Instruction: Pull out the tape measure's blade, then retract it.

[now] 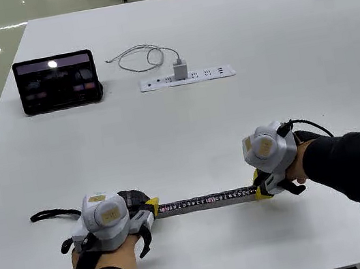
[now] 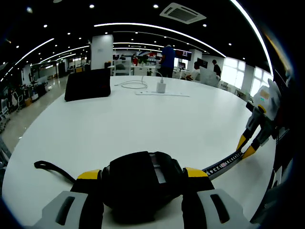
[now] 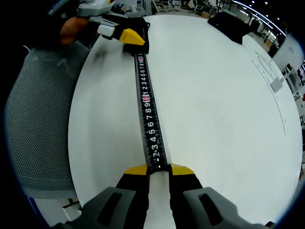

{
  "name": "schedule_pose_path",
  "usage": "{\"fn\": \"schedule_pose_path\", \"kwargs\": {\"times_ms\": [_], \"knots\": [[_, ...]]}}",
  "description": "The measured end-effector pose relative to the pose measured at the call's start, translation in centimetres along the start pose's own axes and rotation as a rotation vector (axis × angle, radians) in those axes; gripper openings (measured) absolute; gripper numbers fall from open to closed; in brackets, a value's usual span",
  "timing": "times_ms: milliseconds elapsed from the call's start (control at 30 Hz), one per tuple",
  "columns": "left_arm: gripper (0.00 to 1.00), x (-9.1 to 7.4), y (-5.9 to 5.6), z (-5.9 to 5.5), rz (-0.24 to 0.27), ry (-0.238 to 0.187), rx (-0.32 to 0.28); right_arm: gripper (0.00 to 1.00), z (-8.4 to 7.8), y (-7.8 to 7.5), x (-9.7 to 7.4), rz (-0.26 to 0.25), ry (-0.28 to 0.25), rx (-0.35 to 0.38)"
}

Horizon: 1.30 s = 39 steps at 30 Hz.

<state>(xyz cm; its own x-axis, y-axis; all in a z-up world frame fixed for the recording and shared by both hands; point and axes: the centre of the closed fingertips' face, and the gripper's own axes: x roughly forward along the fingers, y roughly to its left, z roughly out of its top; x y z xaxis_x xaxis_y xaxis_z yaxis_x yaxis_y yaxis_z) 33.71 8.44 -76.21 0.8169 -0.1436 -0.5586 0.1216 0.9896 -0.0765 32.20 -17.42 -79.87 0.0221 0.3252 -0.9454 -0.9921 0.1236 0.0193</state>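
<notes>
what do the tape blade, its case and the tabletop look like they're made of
Blade: probably thin coated metal, dark and slightly glossy, with printed white numerals.
Case: matte black, likely plastic or rubber, no glint.
Tabletop: smooth white, maybe laminate, faint sheen.

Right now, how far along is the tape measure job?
Done: left gripper clamps the black tape measure case; right gripper pinches the tip of the black numbered blade. In hand: blade drawn out between the grippers over the white table. Remaining: any further pull, then retraction.
</notes>
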Motion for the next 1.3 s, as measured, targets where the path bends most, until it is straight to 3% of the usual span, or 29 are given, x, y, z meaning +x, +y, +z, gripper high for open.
{"fn": "schedule_pose_path", "kwargs": {"times_ms": [1300], "knots": [[0.62, -0.1, -0.1, -0.1, -0.009, 0.007, 0.004, 0.11, 2.5, 0.5, 0.8, 0.006, -0.028, -0.039]]}}
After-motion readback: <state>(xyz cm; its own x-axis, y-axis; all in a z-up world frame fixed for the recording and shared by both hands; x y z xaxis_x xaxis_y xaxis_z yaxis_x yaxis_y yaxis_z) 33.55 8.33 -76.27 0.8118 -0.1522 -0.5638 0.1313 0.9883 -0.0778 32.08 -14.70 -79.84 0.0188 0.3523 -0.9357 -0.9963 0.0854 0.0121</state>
